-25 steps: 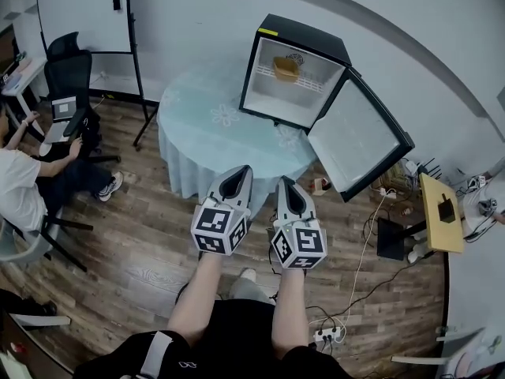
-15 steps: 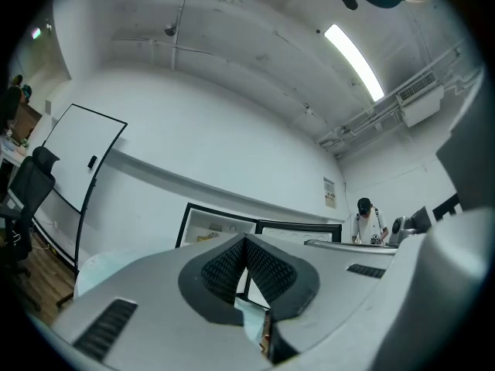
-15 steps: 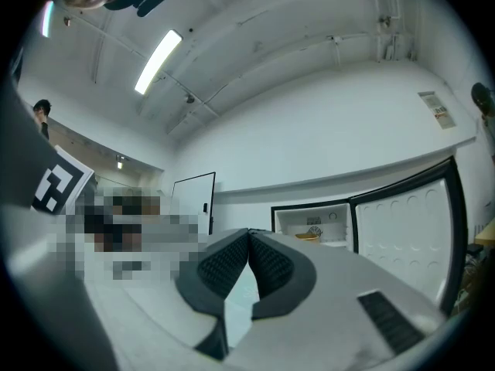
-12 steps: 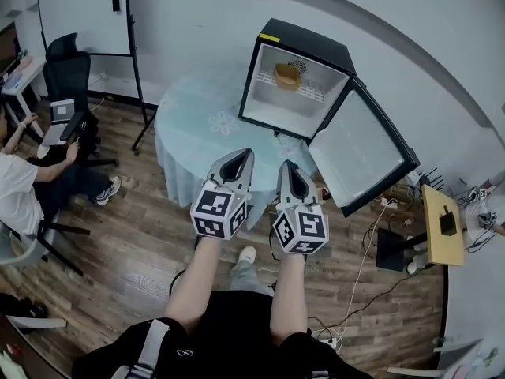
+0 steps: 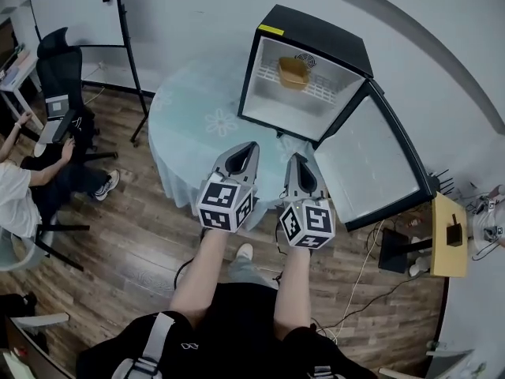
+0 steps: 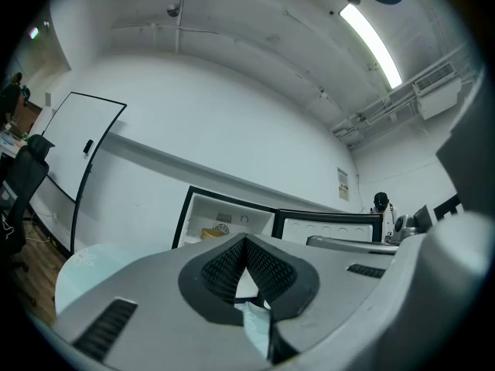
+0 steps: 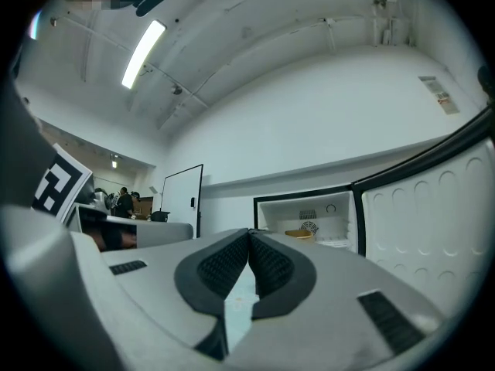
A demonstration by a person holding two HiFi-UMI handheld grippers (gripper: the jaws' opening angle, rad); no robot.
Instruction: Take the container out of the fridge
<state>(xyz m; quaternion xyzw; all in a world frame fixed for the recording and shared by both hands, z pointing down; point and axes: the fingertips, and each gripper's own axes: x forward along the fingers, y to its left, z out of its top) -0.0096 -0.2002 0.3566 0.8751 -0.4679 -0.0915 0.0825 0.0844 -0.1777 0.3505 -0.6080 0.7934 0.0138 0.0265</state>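
A small black fridge point(image 5: 271, 33) stands on the round table point(image 5: 193, 125), its door point(image 5: 371, 172) swung wide to the right. On its wire shelf sits a yellow-brown container point(image 5: 293, 72), also seen in the left gripper view as a container point(image 6: 212, 233) and in the right gripper view as a container point(image 7: 300, 234). My left gripper point(image 5: 251, 146) and right gripper point(image 5: 296, 159) hover side by side over the table's near edge, both shut and holding nothing, well short of the fridge.
A whiteboard on a stand point(image 5: 75, 10) and a black office chair point(image 5: 59, 65) are at the far left, where a seated person point(image 5: 20, 188) works. A yellow side table point(image 5: 448, 234) and floor cables point(image 5: 371, 275) lie to the right.
Both grippers have moved forward and slightly right toward the table and fridge. The fridge looks closer and larger in the head view.
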